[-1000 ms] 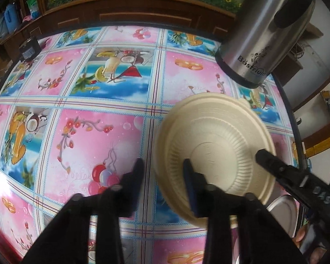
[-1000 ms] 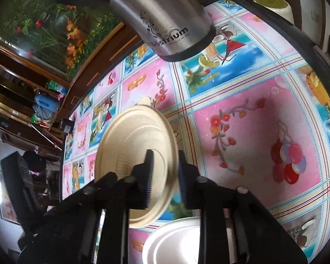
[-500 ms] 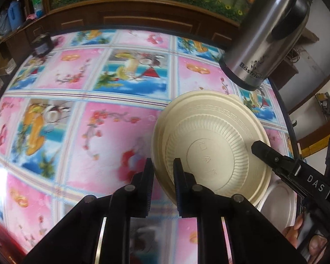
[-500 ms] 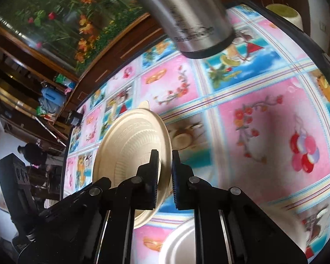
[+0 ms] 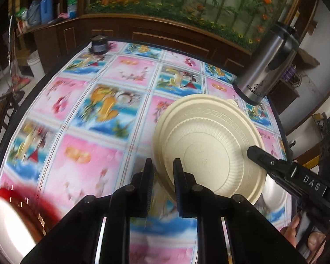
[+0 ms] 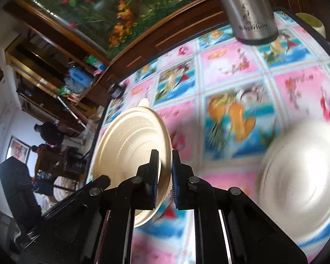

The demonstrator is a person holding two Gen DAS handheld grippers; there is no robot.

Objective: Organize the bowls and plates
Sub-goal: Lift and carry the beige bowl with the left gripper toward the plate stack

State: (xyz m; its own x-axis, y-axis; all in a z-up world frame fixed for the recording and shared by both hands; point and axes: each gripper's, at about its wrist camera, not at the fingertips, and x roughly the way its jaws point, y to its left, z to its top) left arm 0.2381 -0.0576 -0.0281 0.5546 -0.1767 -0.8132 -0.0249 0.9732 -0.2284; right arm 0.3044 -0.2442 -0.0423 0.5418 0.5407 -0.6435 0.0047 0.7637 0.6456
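**Both grippers pinch one cream plate above the table**

Left wrist view: left gripper (image 5: pixel 162 171) nearly closed, jaws clamped on the near-left rim of a cream plate (image 5: pixel 209 145). Jaws were closing a sec ago, now tight on the rim. Plate is held tilted, ribbed underside w/ embossed centre facing the cam, lifted off the tablecloth (image 5: pixel 88 114) (pink/blue picture squares, blurred). Right gripper (image 5: pixel 250 151) comes in from the right, black, marked "DAS", tip on the plate's opposite rim; fingers of a hand (image 5: pixel 305 235) wrap its handle at bottom right. Steel thermos (image 5: pixel 264 66) stands upright at far right of table, beyond the plate. Small dark jar (image 5: pixel 99 45) at the far edge. Red-rimmed white dish (image 5: pixel 8 226) at bottom left, blurred. Part of a white plate (image 5: pixel 275 195) shows under the cream one, lower right.

Right wrist view: right gripper (image 6: pixel 165 171) nearly closed too, pads squeezing the cream plate's (image 6: pixel 129 145) edge, plate seen near edge-on, left of the jaws, off the tablecloth (image 6: pixel 231 83). White plate (image 6: pixel 301 167) lies flat on the cloth to the right, blurred. Thermos (image 6: pixel 248 11) at top. Left gripper's body (image 6: pixel 17 187) is dark at left
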